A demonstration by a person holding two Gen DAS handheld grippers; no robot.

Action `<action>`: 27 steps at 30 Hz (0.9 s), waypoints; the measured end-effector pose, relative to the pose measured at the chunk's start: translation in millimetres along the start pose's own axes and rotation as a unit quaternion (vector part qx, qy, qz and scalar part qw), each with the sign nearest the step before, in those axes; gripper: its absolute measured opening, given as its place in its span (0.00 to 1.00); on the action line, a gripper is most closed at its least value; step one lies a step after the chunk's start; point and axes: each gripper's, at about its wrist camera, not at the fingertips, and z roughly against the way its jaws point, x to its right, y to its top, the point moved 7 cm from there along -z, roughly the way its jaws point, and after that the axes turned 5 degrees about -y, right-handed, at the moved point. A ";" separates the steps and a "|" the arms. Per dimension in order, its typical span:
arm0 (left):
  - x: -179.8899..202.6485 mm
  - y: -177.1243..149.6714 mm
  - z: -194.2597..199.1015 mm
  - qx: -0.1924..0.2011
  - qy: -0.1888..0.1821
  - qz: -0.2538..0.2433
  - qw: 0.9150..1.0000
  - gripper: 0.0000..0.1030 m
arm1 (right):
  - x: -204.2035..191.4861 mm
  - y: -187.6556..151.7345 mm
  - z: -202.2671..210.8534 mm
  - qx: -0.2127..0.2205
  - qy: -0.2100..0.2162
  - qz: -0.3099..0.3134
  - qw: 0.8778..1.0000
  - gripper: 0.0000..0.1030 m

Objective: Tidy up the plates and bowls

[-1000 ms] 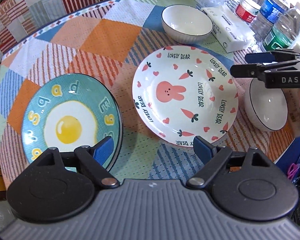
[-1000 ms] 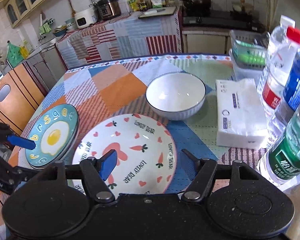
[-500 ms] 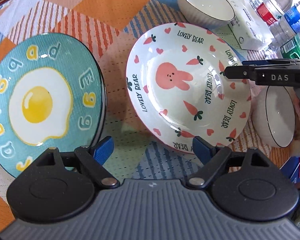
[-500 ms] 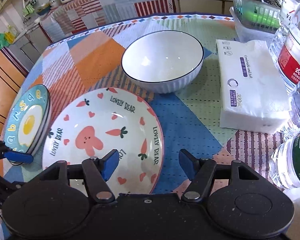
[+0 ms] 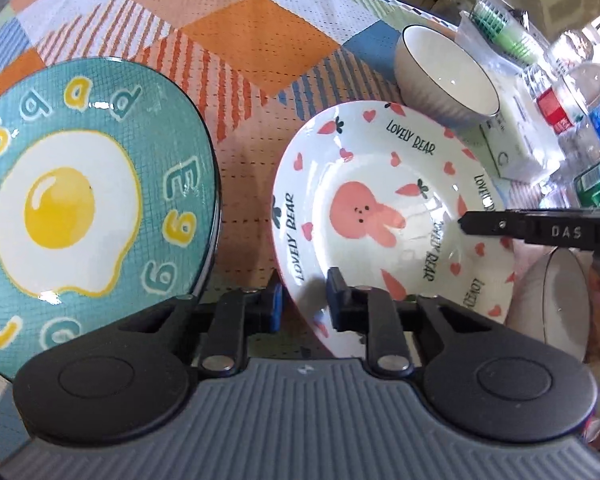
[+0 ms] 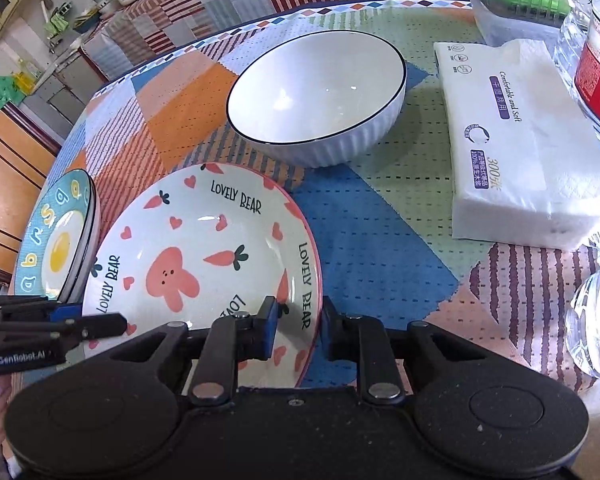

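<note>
The bunny plate [image 6: 204, 264] lies on the tablecloth [image 6: 380, 240], pinched at opposite rim edges by the left gripper [image 5: 302, 300] and right gripper [image 6: 298, 326]; beside it, the white bowl [image 6: 316, 96] holds nothing.

White bunny plate [image 5: 384, 216], teal egg plate [image 5: 80, 208]

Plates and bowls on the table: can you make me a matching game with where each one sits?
Things:
1. teal fried-egg plate
2. white bunny-and-carrot plate
3. white ribbed bowl with dark rim
4. white paper tissue pack

Places:
A. between both grippers' fingers
B. at the table's left edge
C. right of the bowl
D. behind the bunny plate

Pairs: 1-B, 2-A, 3-D, 4-C
</note>
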 end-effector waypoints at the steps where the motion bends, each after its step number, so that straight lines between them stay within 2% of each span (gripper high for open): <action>1: 0.9 -0.2 -0.3 0.004 0.001 0.000 1.000 0.20 | 0.4 0.3 -0.1 0.000 0.001 -0.003 1.000 0.25; 4: 3.8 -2.4 0.1 0.009 0.005 -0.015 1.000 0.20 | 1.6 0.6 0.3 -0.001 0.002 -0.017 1.000 0.24; 11: 2.7 -6.8 13.1 -0.015 -0.002 -0.014 1.000 0.21 | 1.8 -4.9 9.3 -0.004 0.034 -0.048 0.998 0.17; 27: 9.7 -6.6 82.9 -0.002 -0.014 -0.046 0.999 0.23 | -34.4 -16.4 65.9 0.019 0.045 -0.035 0.998 0.16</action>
